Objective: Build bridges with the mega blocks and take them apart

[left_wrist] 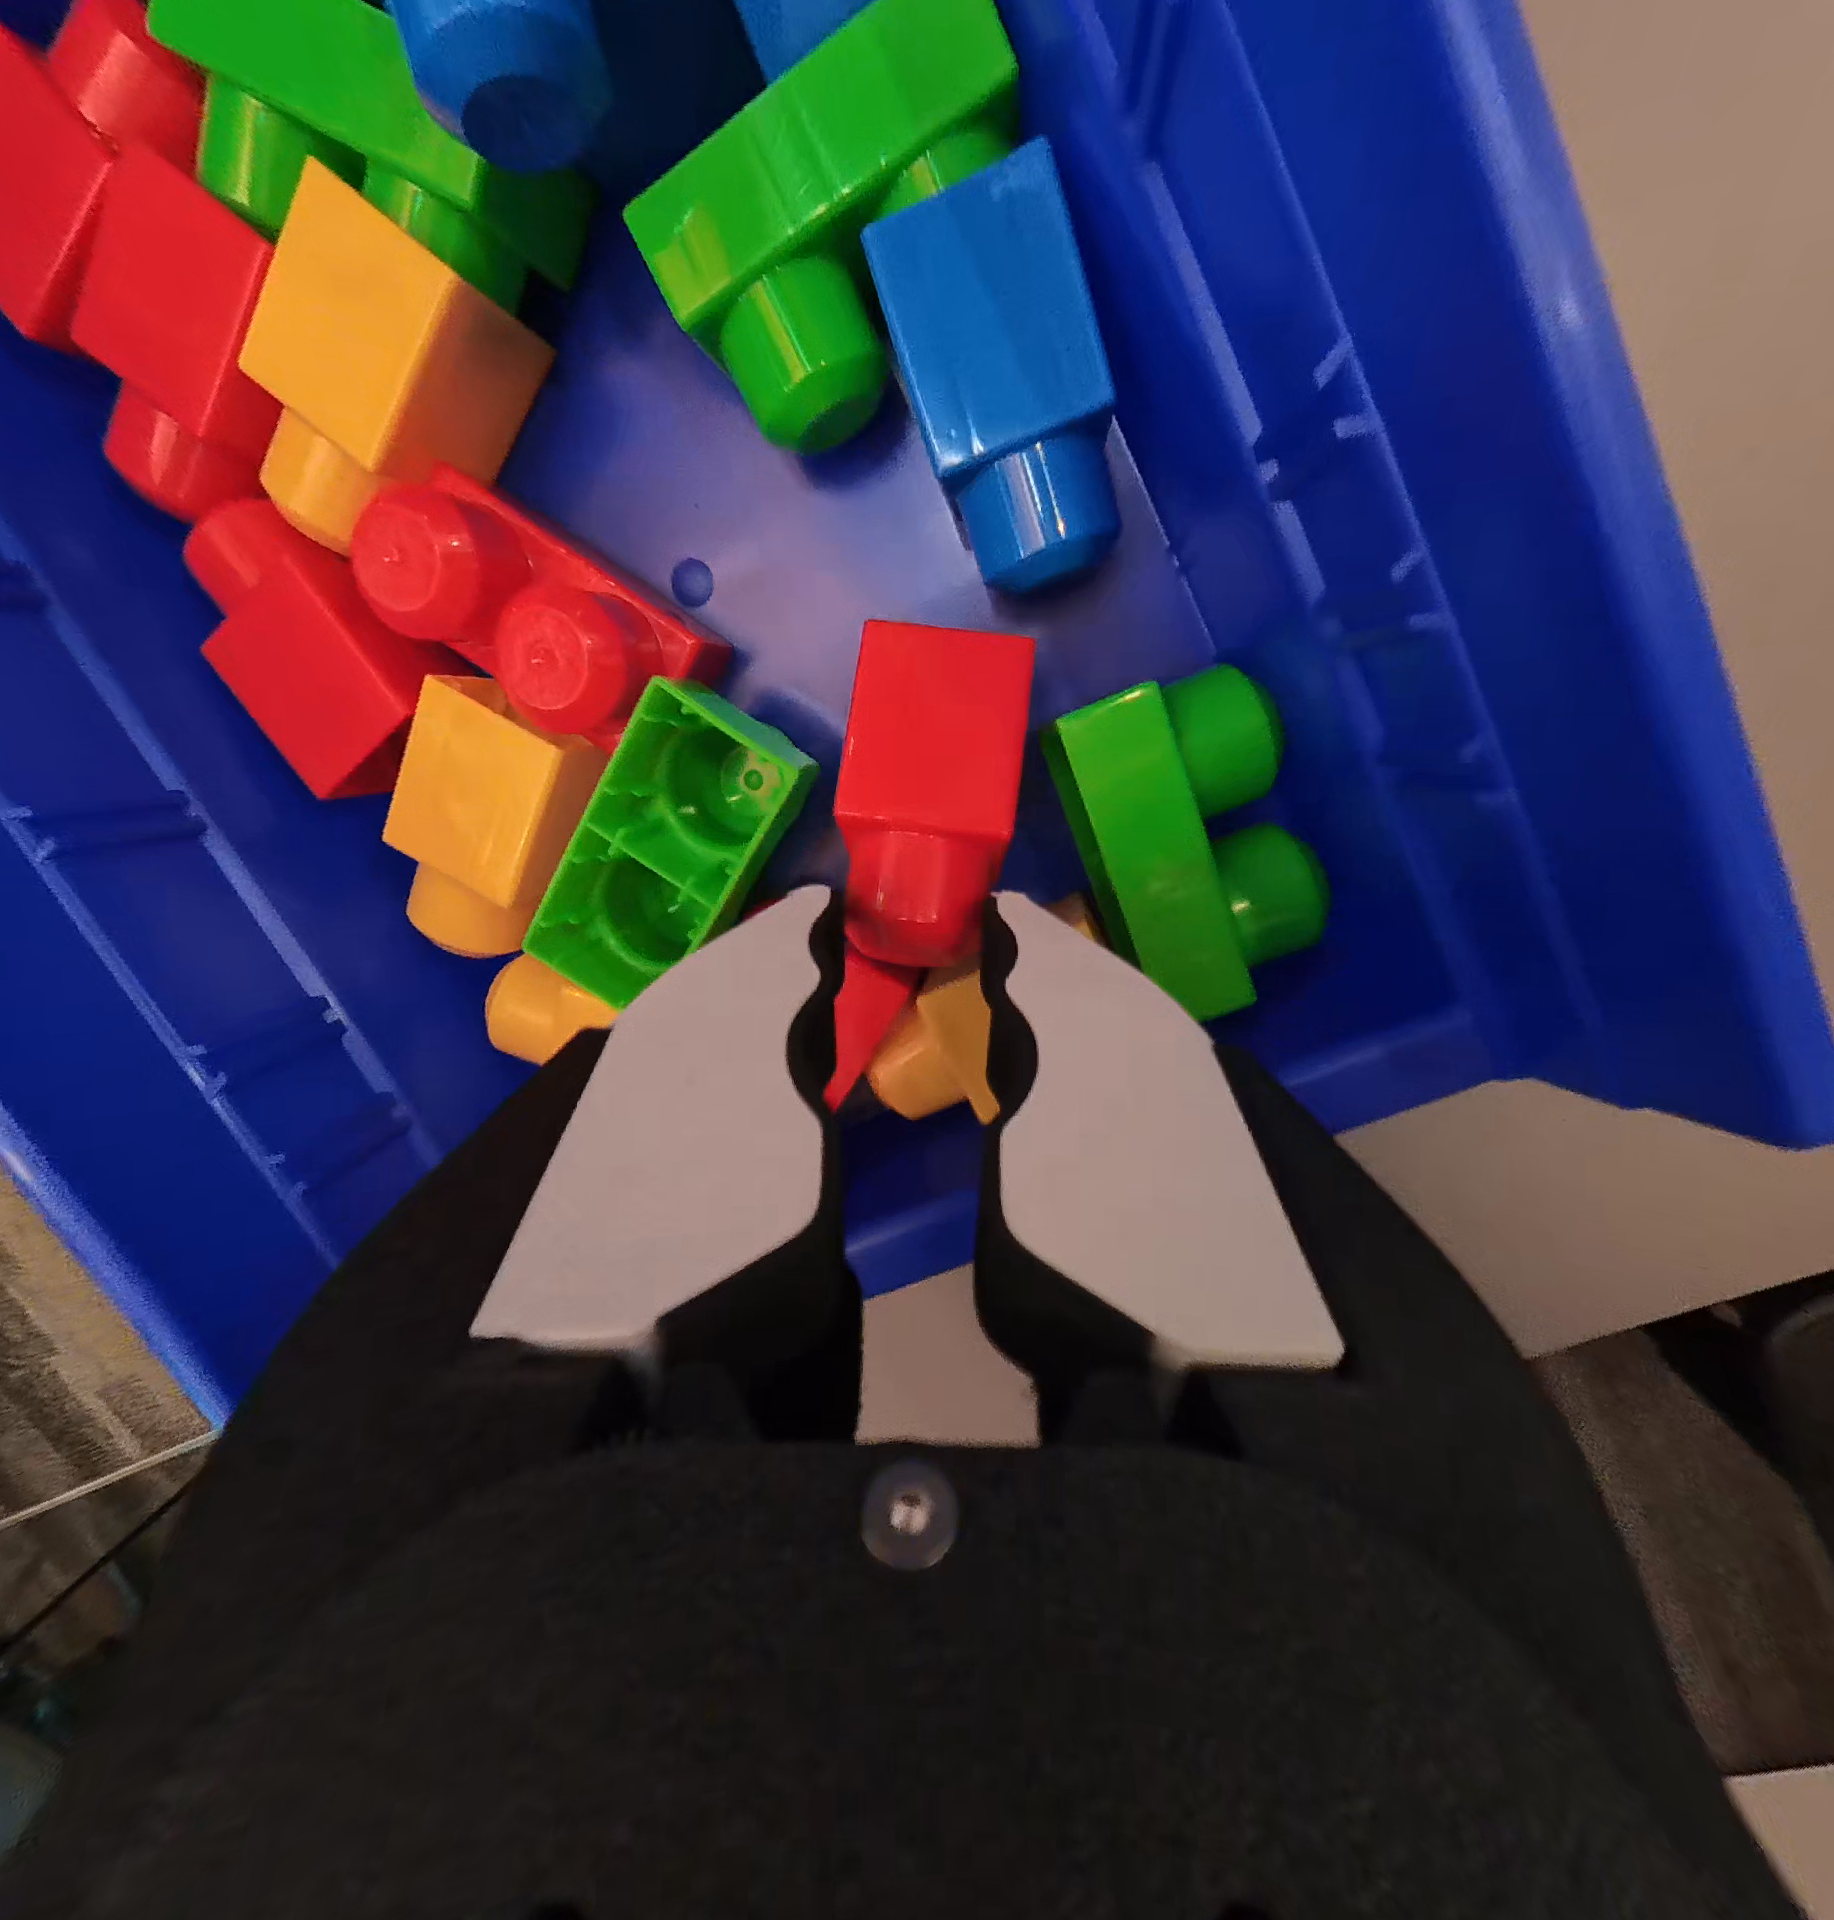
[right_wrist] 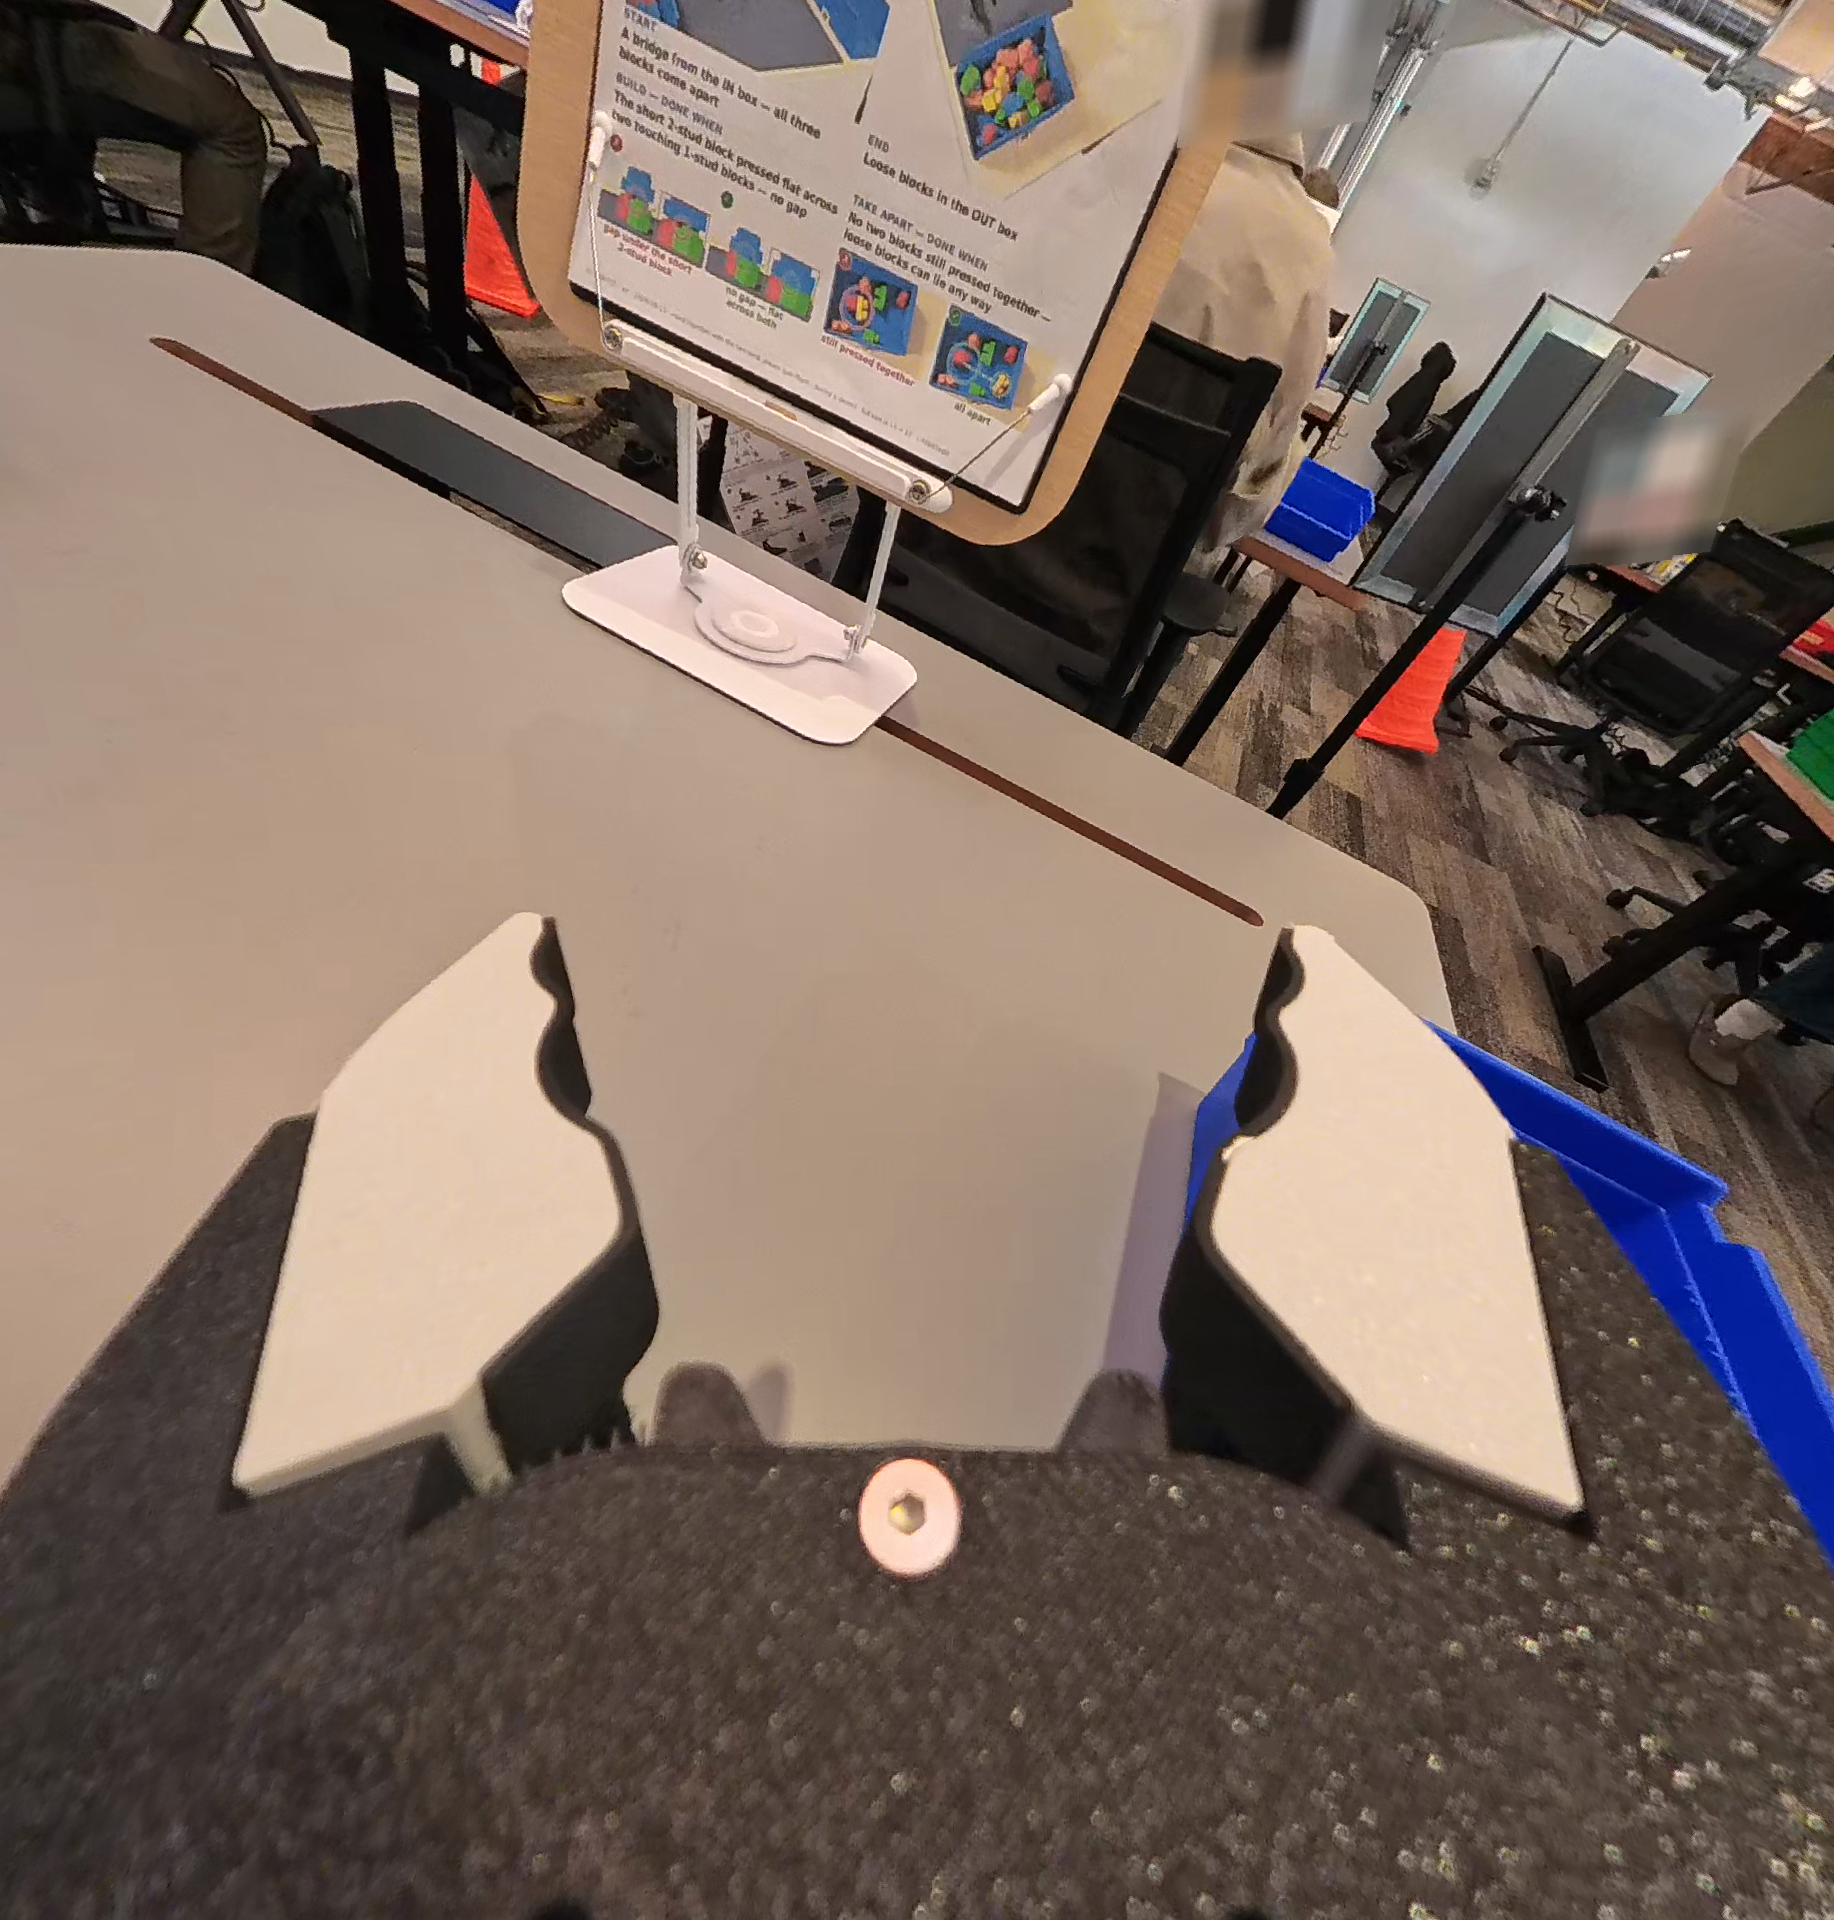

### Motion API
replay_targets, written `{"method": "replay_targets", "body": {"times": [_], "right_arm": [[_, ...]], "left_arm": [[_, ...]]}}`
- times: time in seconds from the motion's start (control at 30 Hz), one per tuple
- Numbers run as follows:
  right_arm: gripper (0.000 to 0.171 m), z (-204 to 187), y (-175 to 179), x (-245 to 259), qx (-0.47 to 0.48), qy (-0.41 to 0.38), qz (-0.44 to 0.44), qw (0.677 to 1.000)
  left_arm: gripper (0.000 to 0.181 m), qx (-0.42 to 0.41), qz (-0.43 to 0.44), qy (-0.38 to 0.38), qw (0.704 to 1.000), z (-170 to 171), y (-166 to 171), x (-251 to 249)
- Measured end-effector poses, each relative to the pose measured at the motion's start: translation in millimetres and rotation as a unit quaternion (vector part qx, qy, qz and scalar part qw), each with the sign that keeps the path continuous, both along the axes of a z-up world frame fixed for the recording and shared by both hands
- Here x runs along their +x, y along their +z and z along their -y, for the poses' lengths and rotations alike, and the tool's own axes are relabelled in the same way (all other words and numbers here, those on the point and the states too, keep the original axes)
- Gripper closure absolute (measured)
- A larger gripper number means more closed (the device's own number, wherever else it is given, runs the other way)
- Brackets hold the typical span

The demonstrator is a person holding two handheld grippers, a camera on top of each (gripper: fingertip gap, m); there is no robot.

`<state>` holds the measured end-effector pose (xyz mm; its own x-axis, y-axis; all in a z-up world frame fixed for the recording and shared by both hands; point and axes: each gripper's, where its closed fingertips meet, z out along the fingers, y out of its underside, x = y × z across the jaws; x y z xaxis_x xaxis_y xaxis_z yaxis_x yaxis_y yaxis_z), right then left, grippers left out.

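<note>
In the left wrist view, the left gripper (left_wrist: 908, 920) is seen lowered into a blue bin (left_wrist: 1432, 582) full of loose mega blocks, its jaws drawn close around the round stud of a red one-stud block (left_wrist: 934, 758). The stud sits right between the fingertips and appears to be pinched, though firm contact on both sides cannot be confirmed; the block's square body points away from the claw. Just beside it lie an upturned green two-stud block (left_wrist: 669, 842) on one side and a flat green two-stud block (left_wrist: 1152, 852) on the other, with orange pieces partly hidden beneath the fingers. The block is judged to be light, hollow, rigid plastic with a glossy, somewhat slippery skin; the round stud may roll or swivel in the grip, so the flat sides of the body would likely be held more surely. In the right wrist view, the right gripper (right_wrist: 918, 940) is shown with its jaws spread wide and nothing between them, held above a bare grey table (right_wrist: 321, 727). An edge of a blue bin (right_wrist: 1619, 1226) is visible beside its right finger, and an instruction board on a white stand (right_wrist: 736, 634) stands well beyond. No blocks are visible in this view.
</note>
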<state>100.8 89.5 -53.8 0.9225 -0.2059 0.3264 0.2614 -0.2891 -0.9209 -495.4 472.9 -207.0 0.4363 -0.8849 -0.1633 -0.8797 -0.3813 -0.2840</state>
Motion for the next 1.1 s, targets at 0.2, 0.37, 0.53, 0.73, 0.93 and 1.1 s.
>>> {"method": "replay_targets", "body": {"times": [0.2,0.37,0.53,0.73,0.93,1.1], "right_arm": [[0.048,-0.7,0.1,-0.8,0.0,0.001,0.0,1.0],[0.048,0.1,-0.1,-0.9,0.0,0.001,0.001,1.0],[0.048,1.7,0.2,-0.8,0.0,0.001,0.002,1.0],[0.048,0.4,1.1,-2.0,0.002,0.003,0.002,1.0],[0.048,0.4,0.7,-2.9,0.002,0.004,0.003,1.0],[0.048,1.8,2.3,-2.4,0.002,0.004,0.005,1.0]], "left_arm": [[0.156,0.001,-0.007,-0.008,1.0,1.1,-4.6,-3.8],[0.156,-0.007,-0.011,-0.009,1.0,0.1,-12.4,-4.7],[0.155,-0.019,-0.012,-0.005,1.0,-2.0,-18.6,-5.8],[0.15,-0.037,-0.021,-0.018,0.999,-5.2,-22.2,-0.8],[0.149,-0.049,-0.038,-0.045,0.997,-10.8,-30.8,6.2],[0.149,-0.05,-0.016,-0.048,0.997,-13.4,-32.1,5.9]]}}
